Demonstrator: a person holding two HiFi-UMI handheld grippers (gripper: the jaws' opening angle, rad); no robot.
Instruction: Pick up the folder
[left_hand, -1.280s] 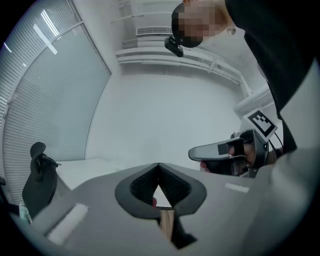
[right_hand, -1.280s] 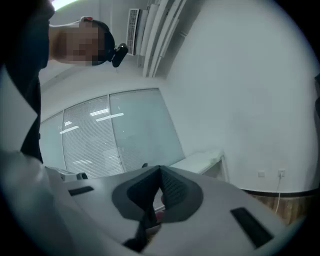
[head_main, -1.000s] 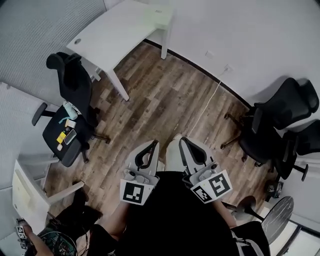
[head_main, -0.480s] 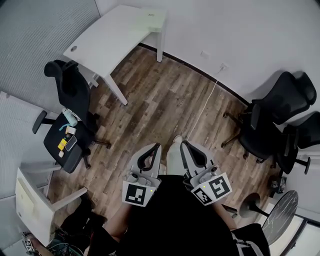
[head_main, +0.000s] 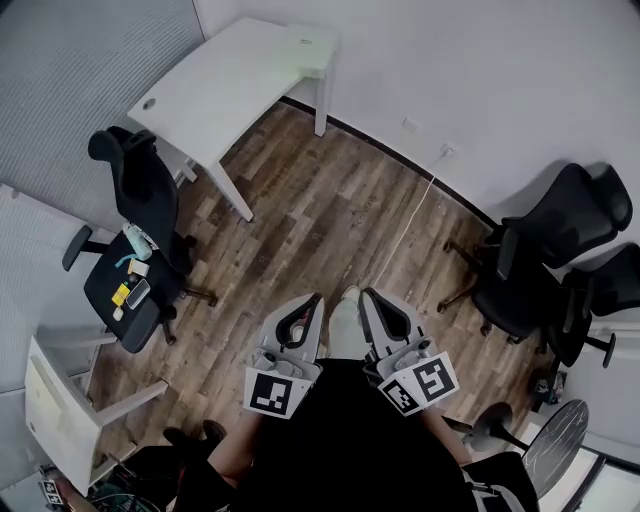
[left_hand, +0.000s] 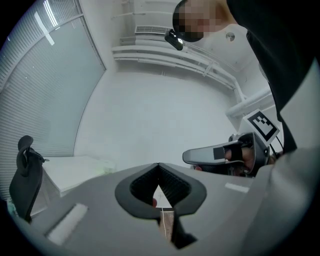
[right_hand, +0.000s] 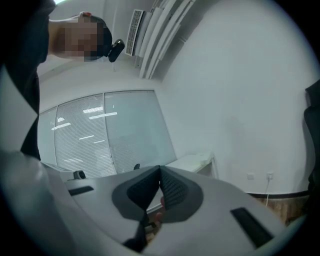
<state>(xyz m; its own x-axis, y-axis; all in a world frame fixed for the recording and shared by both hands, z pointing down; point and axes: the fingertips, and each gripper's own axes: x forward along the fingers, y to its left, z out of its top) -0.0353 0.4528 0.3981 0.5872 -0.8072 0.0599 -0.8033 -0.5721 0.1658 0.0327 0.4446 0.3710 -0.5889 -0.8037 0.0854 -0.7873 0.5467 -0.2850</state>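
Closest in, the left gripper (head_main: 314, 300) and the right gripper (head_main: 367, 297) sit side by side in front of the person's dark clothing, both pointing level across the room; each has its jaws pressed together at the tips with nothing between them. Beyond them lies wooden floor (head_main: 330, 210), crossed by one white cable (head_main: 410, 225) running to a wall socket (head_main: 447, 152). Three black office chairs stand around: one on the left (head_main: 140, 180) with a few small items on its seat, and two close together on the right (head_main: 565, 225). There are two white tables, a small one low on the left (head_main: 50, 400) and a long desk (head_main: 215, 90) against the far wall. On that desk's far corner lies one flat, pale green thing, most likely the folder (head_main: 308, 42), well apart from both grippers. The risks I judge from here: the tongs reaching it while closed and simply shoving it; a thin folder lying flush giving the jaws no edge to bite, so it slides off the corner it sits on; and the cable or the left chair getting in the way of the walk over
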